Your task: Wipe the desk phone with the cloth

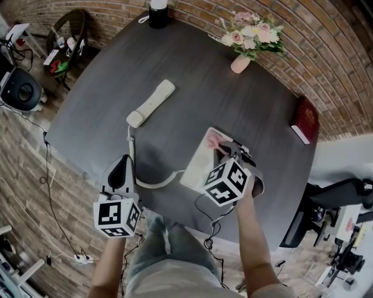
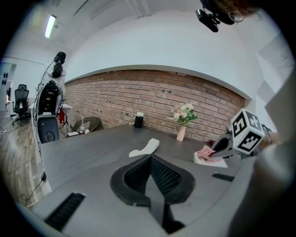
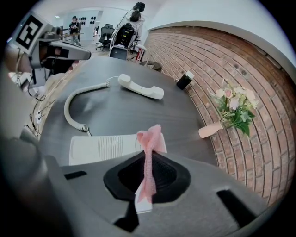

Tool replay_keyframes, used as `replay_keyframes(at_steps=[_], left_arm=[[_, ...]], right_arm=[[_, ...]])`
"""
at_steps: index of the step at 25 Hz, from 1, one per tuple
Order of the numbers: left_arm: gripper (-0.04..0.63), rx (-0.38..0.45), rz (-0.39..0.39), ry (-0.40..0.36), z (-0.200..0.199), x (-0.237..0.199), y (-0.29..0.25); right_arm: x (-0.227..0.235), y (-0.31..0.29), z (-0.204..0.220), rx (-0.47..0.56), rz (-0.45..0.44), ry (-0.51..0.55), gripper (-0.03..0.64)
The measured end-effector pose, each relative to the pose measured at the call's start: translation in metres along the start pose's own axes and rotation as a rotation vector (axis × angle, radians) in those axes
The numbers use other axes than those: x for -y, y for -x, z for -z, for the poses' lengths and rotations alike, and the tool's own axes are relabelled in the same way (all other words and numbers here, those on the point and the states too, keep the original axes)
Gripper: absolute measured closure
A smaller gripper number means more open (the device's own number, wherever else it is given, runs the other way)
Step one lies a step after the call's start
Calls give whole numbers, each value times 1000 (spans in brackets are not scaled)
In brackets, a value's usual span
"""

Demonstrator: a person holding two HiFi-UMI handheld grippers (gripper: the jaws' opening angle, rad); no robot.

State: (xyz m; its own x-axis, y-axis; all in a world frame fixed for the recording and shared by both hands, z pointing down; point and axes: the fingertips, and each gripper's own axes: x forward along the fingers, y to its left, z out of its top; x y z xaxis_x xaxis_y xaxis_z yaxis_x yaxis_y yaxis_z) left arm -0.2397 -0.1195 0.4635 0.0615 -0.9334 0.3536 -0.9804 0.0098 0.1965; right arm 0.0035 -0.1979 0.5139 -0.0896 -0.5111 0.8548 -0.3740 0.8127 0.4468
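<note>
The left tool [image 1: 121, 166] hovers over the near table [image 1: 245, 110] edge, jaws pressed together with nothing between them. Just to its right, the right tool [image 3: 148, 159] is clamped on a pink cloth [image 3: 149, 139], which sticks up between the jaws in a thin fold. The cloth's tip is over the far end of the white phone base [image 1: 197, 166]; whether it touches cannot be told. A coiled cord [image 1: 156, 182] runs from the base's left side round to the handset [image 1: 151, 103], which lies off the base, farther out on the table. Beyond stand a vase of flowers [image 1: 240, 62], a red book [image 1: 305, 119] at the right edge and a dark cylinder [image 1: 158, 16] at the far edge.
</note>
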Motion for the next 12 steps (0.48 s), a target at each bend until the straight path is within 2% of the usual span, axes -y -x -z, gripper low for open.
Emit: replay_keyframes(at_steps=[12], left_arm=[[592,-13,14,-2,6,1,5]], right_arm=[[-15,5,4,1,-13,3,597]])
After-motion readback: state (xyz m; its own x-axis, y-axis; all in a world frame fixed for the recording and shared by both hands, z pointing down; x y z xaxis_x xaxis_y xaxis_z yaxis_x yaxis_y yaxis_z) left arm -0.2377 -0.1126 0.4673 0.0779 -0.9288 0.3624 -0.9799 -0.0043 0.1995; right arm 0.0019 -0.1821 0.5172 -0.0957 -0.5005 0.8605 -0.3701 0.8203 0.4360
